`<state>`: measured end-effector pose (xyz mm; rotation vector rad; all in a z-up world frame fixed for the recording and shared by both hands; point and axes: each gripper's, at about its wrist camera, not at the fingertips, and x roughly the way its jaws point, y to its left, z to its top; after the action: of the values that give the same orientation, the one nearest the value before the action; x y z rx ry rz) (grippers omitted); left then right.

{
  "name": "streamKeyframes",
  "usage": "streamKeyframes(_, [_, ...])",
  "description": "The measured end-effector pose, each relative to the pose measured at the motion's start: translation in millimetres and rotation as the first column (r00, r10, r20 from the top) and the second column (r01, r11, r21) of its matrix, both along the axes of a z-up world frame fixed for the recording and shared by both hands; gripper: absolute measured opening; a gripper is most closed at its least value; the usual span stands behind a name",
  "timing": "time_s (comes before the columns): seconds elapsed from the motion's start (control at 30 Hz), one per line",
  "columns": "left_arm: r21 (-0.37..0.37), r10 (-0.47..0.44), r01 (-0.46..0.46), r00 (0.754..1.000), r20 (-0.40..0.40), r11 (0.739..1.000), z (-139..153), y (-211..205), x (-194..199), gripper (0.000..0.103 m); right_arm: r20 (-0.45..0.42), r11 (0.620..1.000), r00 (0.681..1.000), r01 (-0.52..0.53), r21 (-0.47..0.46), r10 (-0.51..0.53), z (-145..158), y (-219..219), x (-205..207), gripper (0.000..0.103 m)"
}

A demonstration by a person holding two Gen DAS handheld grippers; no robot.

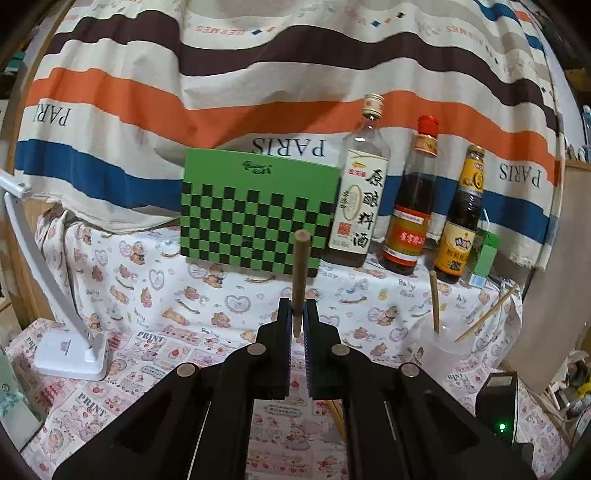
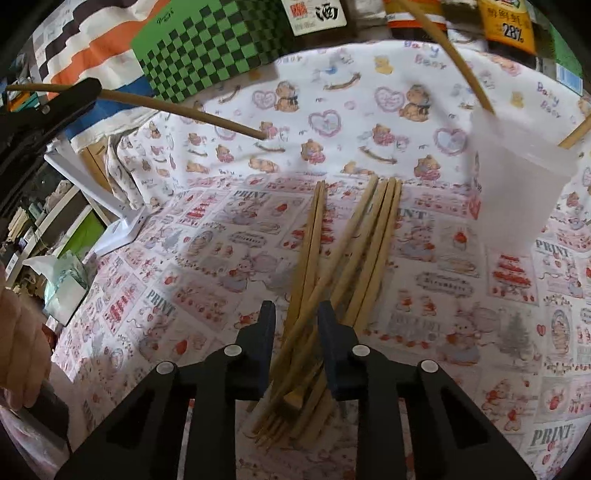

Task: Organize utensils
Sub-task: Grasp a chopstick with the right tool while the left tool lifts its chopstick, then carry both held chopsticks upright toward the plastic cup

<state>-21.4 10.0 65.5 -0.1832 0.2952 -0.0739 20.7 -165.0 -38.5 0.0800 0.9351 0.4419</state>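
Right wrist view: right gripper [image 2: 296,314] straddling loose chopsticks [image 2: 354,251], not pinching yet. Cup [image 2: 517,184] at 2 o'clock. Left gripper [image 1: 297,317] clamped on one chopstick [image 1: 299,266]. Better to single out one stick before squeezing.

Lots of print showing here. The striped cloth [image 1: 258,92] hanging across the back is reading "PARIS" upside down in three spots, and "HERMES" upside down near the top of the frame. The clear bottle [image 1: 360,192] is carrying a white label with big Chinese characters, 原酿料酒. The two darker bottles beside it are wearing labels too, but those are coming out too small to read. In the right wrist view, the yellow label [image 2: 511,31] at the upper right is showing "28%". The tablecloth [image 2: 480,295] covering the surface is repeating "PRINT", plus "Baby" and "Bear" further back.
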Motion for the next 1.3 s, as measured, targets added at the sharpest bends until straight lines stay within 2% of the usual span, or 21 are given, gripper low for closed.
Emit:
streamKeyframes(0.07, [-0.004,0.005,-0.005,1.000,0.006,1.000,1.4,2.1,-1.1,0.005,-0.011,1.000,1.000,-0.012,-0.004,0.012,-0.5,3.5,0.5,0.017])
streamKeyframes(0.2, [0.014,0.016,-0.017,1.000,0.025,1.000,3.3,0.6,-4.9,0.005,-0.022,0.999,1.000,-0.012,-0.032,0.012,-5.3,8.7,1.5,0.017])
streamKeyframes(0.3, [0.028,0.012,-0.012,1.000,0.029,1.000,3.7,-2.0,-6.1,0.005,-0.013,0.994,1.000,0.004,-0.105,-0.006,-8.0,14.4,0.6,0.017])
streamKeyframes(0.43, [0.030,0.005,-0.006,1.000,0.029,1.000,3.8,-3.7,-6.7,0.005,-0.024,0.996,1.000,0.017,-0.088,-0.019,-8.8,11.1,1.3,0.018])
streamKeyframes(0.5, [0.026,0.009,-0.010,0.999,0.030,1.000,3.7,-2.7,-6.9,0.005,-0.020,0.997,0.999,0.032,-0.072,-0.033,-8.0,8.7,0.5,0.014])
streamKeyframes(0.57, [0.016,0.011,-0.011,1.000,0.028,1.000,3.6,-0.4,-6.1,0.005,-0.001,0.996,0.999,0.051,-0.069,-0.051,-4.9,3.6,-1.9,0.007])
streamKeyframes(0.83, [0.004,0.016,-0.016,1.000,0.001,1.000,-0.9,3.7,1.3,0.005,0.173,0.997,0.982,0.072,-0.016,-0.068,29.5,-16.2,-17.8,0.007])
streamKeyframes(0.93, [0.002,0.015,-0.015,1.000,-0.002,1.000,-1.4,4.0,2.2,0.005,0.271,0.994,0.956,0.109,0.020,-0.110,46.9,-26.0,-26.5,0.007])
streamKeyframes(1.0, [0.000,0.012,-0.012,1.000,0.001,1.000,-1.3,4.0,2.2,0.005,0.350,0.990,0.926,0.133,0.049,-0.142,60.3,-33.2,-34.4,0.007])
streamKeyframes(1.07, [-0.002,0.006,-0.006,1.000,0.007,1.000,-1.4,4.0,1.7,0.005,0.397,0.986,0.903,0.142,0.087,-0.165,70.8,-41.1,-40.9,0.007])
streamKeyframes(1.17, [0.000,-0.009,0.009,1.000,0.013,1.000,-1.2,2.5,0.5,0.005,0.433,0.982,0.885,0.121,0.144,-0.172,82.8,-51.8,-46.3,0.007])
streamKeyframes(1.3, [0.022,-0.017,0.017,1.000,0.025,1.000,-0.9,-1.8,-1.5,0.005,0.516,0.974,0.831,0.131,0.186,-0.210,97.9,-64.0,-58.3,0.007])
